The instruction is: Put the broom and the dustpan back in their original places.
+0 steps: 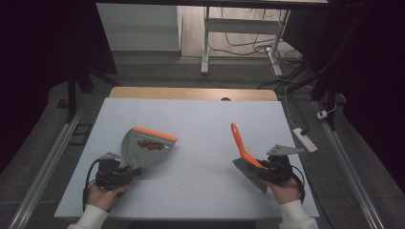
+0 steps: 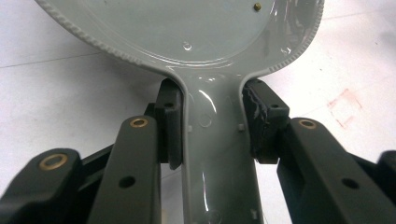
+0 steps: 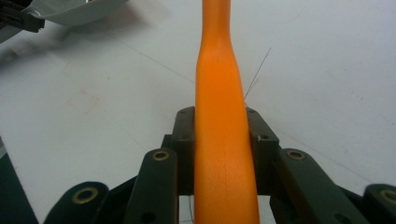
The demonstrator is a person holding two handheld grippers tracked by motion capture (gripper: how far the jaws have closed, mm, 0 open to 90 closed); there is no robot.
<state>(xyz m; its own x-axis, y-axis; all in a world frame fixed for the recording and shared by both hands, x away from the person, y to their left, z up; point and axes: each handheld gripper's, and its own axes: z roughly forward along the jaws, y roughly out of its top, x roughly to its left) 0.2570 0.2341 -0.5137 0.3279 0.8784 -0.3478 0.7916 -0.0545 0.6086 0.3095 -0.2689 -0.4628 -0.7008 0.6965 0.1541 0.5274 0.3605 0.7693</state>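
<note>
In the high view, the left gripper (image 1: 125,172) sits at the lower left of the frame, in a hand (image 1: 102,194) whose white sleeve is cut off by the bottom edge. Its jaws pinch the handle of a grey dustpan (image 1: 143,149), which reaches up and right over the white table (image 1: 200,124). The pan has an orange lip along its far edge, and a small heap of reddish bits (image 1: 151,144) lies inside just below that lip; they are too small to make out what they are.

In the left gripper view, both pads press against the sides of the dustpan (image 2: 205,56) handle at centre frame, with the pan's ribbed rim cut off by the top edge. No writing or brand can be read on the pan. A faint reddish square mark (image 2: 346,108) shows on the table at the right.

At the lower right of the high view, the right gripper (image 1: 265,168) is closed on a brush (image 1: 244,155) with an orange handle that points up and left, its grey bristles slanting towards the lower right. The body of the gripper and the hand (image 1: 285,189) hide the part of the brush held.

In the right gripper view, the jaws clamp the orange handle (image 3: 223,140) at centre frame; its top and bottom are cut off. A thin stray bristle (image 3: 257,74) stands out beside it. No label is legible.
</note>
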